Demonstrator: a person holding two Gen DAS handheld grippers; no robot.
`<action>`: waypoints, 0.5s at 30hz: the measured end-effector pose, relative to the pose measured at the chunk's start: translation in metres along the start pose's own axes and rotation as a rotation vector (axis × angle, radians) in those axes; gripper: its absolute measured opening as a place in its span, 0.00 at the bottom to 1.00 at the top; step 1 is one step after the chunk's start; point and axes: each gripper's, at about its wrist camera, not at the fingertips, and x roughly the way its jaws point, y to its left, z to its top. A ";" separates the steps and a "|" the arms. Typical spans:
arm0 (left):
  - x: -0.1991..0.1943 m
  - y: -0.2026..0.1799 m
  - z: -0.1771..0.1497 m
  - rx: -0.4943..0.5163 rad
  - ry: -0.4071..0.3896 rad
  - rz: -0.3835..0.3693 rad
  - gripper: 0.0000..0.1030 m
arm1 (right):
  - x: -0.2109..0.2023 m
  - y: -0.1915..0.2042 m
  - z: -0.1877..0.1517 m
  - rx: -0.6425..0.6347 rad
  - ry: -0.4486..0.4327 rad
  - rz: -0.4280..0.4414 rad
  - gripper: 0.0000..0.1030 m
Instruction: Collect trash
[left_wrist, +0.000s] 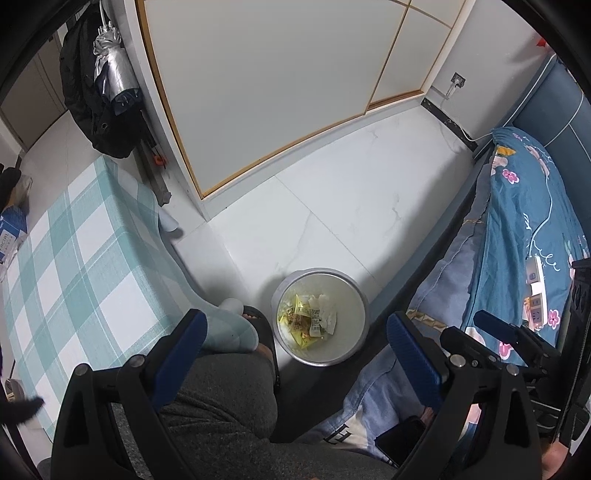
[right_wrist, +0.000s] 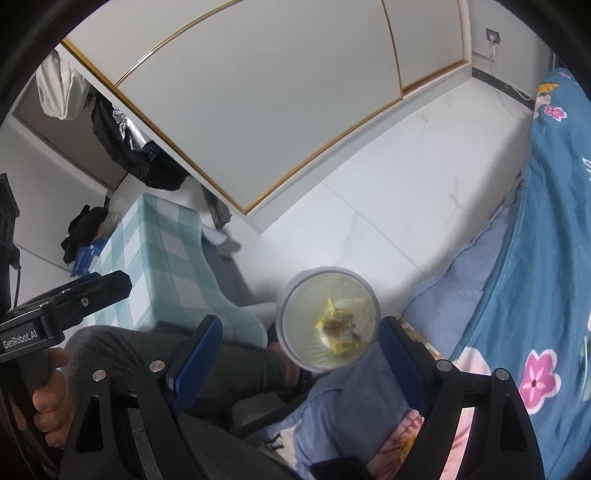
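Observation:
A round pale trash bin (left_wrist: 351, 334) stands on the white floor between a table and a bed. Yellow wrappers and crumpled white paper (left_wrist: 310, 319) lie in its bottom. My left gripper (left_wrist: 295, 356) hangs above it and slightly toward me, its blue pads (left_wrist: 184, 350) wide apart with nothing between them. In the right wrist view the same bin (right_wrist: 299, 325) and its trash (right_wrist: 340, 328) sit just beyond my right gripper (right_wrist: 301, 354). That gripper is open too and holds nothing.
A table with a teal checked cloth (left_wrist: 74, 258) stands left of the bin. The bed with a blue floral quilt (left_wrist: 517, 229) and a power strip (left_wrist: 535, 291) lies on the right. A person's grey-trousered leg (left_wrist: 221, 398) and sandalled foot (left_wrist: 262, 332) are beside the bin. Wardrobe doors (left_wrist: 277, 92) stand behind.

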 end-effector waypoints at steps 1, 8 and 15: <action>0.000 0.000 -0.001 0.004 -0.003 0.004 0.93 | 0.000 0.000 0.001 0.001 0.000 0.001 0.84; -0.001 0.001 -0.002 0.003 -0.011 0.009 0.93 | 0.001 0.003 0.002 -0.002 0.000 -0.002 0.84; -0.002 0.000 -0.001 0.005 -0.012 0.014 0.93 | 0.002 0.002 0.003 -0.002 -0.001 0.000 0.85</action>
